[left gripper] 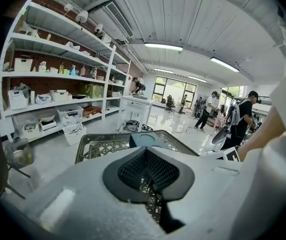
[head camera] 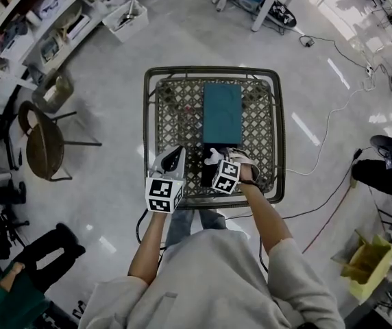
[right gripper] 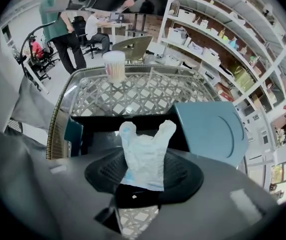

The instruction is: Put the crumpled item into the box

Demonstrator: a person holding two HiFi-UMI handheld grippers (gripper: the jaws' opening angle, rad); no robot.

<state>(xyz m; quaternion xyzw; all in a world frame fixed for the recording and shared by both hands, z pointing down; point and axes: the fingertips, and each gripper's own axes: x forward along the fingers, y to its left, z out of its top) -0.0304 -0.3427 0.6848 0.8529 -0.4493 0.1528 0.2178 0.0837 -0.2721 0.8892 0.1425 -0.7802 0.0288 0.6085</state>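
Right hand-held gripper (right gripper: 143,175) clamps the crumpled item (right gripper: 145,144), pointed down above the open black box (right gripper: 100,133) for the drop, teal lid (right gripper: 208,131) set aside; left hand-held gripper (left gripper: 148,173) closed on nothing.

The item (right gripper: 143,154) is white with a faint blue tinge. The box (right gripper: 95,131) is black, its lid (right gripper: 210,131) teal. The counter (head camera: 175,115) is a grey-brown lattice weave. Both cubes (head camera: 164,194) bear black-and-white squares. The floor (head camera: 114,81) is glossy pale grey.
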